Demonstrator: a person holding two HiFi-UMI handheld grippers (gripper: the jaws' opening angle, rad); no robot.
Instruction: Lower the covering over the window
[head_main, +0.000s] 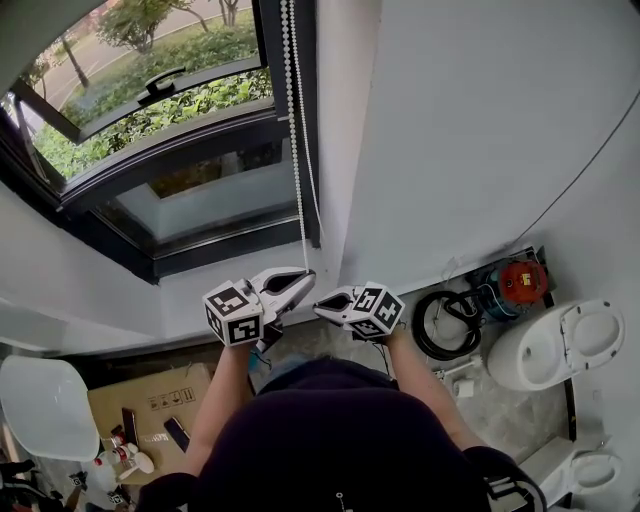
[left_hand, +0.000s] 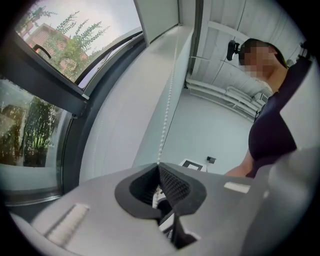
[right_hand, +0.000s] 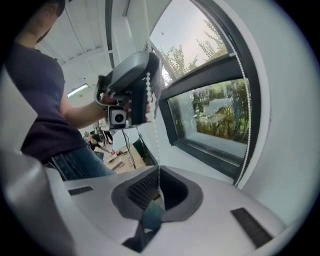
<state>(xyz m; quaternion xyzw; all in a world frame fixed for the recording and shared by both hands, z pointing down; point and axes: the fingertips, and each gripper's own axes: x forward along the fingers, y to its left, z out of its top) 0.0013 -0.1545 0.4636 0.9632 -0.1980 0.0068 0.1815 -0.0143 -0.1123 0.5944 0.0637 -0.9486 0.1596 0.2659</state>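
Note:
A dark-framed window (head_main: 200, 200) fills the upper left of the head view, and its glass shows bare. A white bead chain (head_main: 293, 120) hangs down the frame's right side to my two grippers below the sill. My left gripper (head_main: 308, 281) is shut on the chain, which runs up and away from its jaws (left_hand: 159, 167) as a line of beads (left_hand: 169, 105). My right gripper (head_main: 320, 305) sits just below and right of the left, tips nearly touching. Its jaws (right_hand: 158, 170) are shut on the thin chain (right_hand: 154, 135) that comes down from the left gripper.
A white wall (head_main: 450, 130) stands right of the window. On the floor below lie a white toilet (head_main: 560, 345), a red-topped machine (head_main: 520, 280) with a black hose coil (head_main: 445, 320), a cardboard box (head_main: 150, 400) and a white seat (head_main: 45, 405).

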